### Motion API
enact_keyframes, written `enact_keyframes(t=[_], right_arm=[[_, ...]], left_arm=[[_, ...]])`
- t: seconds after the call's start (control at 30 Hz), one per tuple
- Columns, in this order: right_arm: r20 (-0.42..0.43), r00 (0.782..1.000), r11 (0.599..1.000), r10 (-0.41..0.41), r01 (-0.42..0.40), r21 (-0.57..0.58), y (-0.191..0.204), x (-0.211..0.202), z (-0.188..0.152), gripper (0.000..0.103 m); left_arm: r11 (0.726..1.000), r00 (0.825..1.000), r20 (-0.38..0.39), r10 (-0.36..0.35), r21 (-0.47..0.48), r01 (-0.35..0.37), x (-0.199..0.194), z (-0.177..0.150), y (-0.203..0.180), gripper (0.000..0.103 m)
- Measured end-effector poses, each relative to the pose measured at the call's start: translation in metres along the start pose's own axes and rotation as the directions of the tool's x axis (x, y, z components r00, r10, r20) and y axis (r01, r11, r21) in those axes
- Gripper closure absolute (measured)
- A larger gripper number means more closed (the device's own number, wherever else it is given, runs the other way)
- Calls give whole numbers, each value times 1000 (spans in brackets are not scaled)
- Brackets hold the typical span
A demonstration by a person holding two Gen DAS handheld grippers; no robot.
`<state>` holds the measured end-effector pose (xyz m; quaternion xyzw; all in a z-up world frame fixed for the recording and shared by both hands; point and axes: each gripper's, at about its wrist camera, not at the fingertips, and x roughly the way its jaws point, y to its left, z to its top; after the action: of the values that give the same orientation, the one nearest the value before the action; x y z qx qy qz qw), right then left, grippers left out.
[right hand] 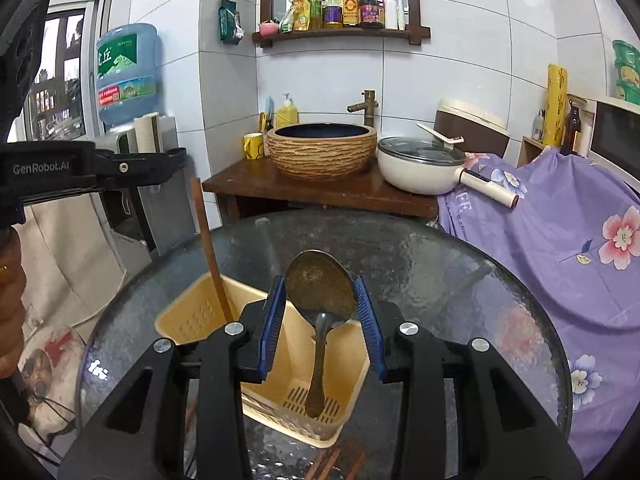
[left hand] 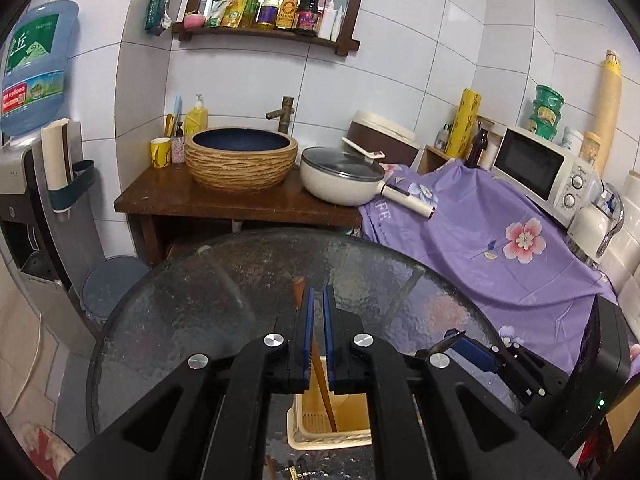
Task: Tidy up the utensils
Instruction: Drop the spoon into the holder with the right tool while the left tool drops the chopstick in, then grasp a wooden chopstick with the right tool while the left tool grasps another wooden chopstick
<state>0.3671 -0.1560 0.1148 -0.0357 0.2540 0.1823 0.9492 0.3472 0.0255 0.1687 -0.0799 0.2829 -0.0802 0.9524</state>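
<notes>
Tarnished metal spoon, seemingly speckled, over a cream holder.

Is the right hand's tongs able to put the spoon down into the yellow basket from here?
Probably yes. The right tongs grip the spoon by its bowl, its handle already hanging inside the yellow basket; only the wooden chopstick stands in the other compartment.

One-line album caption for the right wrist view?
Right gripper lowers a metal spoon handle-first into the yellow utensil basket.
</notes>
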Motion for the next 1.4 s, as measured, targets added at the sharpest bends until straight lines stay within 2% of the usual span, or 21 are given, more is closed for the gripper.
enact_keyframes(t=[0.13, 0.17, 0.2, 0.23, 0.27, 0.3, 0.4, 0.57, 0.77, 0.9, 0.97, 1.0, 1.07, 1.23, 1.33, 1.4], right_arm=[[-1, 1000, 1000, -11, 11, -16, 0, 5, -13, 66], [5, 1000, 1000, -9, 10, -15, -1, 4, -16, 64], [13, 1000, 1000, -5, 5, -14, 0, 3, -19, 56], [22, 1000, 1000, -4, 4, -14, 0, 1, -21, 51], [36, 999, 1000, -11, 12, -15, 0, -1, -23, 38], [50, 998, 1000, -24, 25, -16, 0, -4, -24, 35], [71, 997, 1000, -24, 25, -11, -1, -13, -28, 35], [59, 996, 998, -63, 63, -9, -4, -34, -46, 34], [-79, 993, 996, -86, 86, -3, -6, -47, -90, 33], [-169, 978, 992, -122, 124, -3, -8, -44, -128, 34], [-205, 972, 992, -118, 125, 18, -11, -42, -142, 34], [-221, 969, 992, -111, 122, 39, -13, -41, -151, 36], [-244, 963, 990, -110, 127, 55, -16, -38, -160, 42], [-291, 950, 989, -110, 134, 66, -17, -31, -175, 53], [-311, 945, 988, -101, 132, 80, -18, -26, -178, 56], [-325, 942, 988, -86, 123, 97, -19, -23, -180, 62]], left_arm=[[1000, 1000, 6, -1, 15, 1, -3, -14, 0, 97], [1000, 1000, 12, 1, 14, -1, -5, -19, 1, 93], [1000, 1000, 16, 3, 12, -3, -5, -22, 1, 88], [1000, 1000, 23, 7, 10, -7, -7, -26, 2, 74], [1000, 999, 34, 14, 5, -14, -9, -31, 4, 61], [1000, 999, 41, 19, 2, -19, -10, -34, 5, 56], [999, 997, 63, 45, 0, -45, -16, -50, 10, 47], [997, 996, 32, 80, -22, -79, -19, -84, 29, 27], [984, 984, -46, 173, -30, -175, -15, -137, 54, 26], [984, 976, -133, 173, -10, -175, -6, -168, 58, 30], [986, 970, -178, 168, 15, -167, 0, -182, 55, 41], [986, 967, -190, 169, 23, -168, 2, -187, 54, 44], [986, 960, -225, 166, 37, -162, 8, -200, 51, 56], [986, 949, -268, 165, 48, -158, 16, -215, 47, 69], [985, 945, -278, 172, 60, -162, 21, -219, 44, 73], [983, 942, -284, 181, 63, -171, 23, -220, 42, 75]])
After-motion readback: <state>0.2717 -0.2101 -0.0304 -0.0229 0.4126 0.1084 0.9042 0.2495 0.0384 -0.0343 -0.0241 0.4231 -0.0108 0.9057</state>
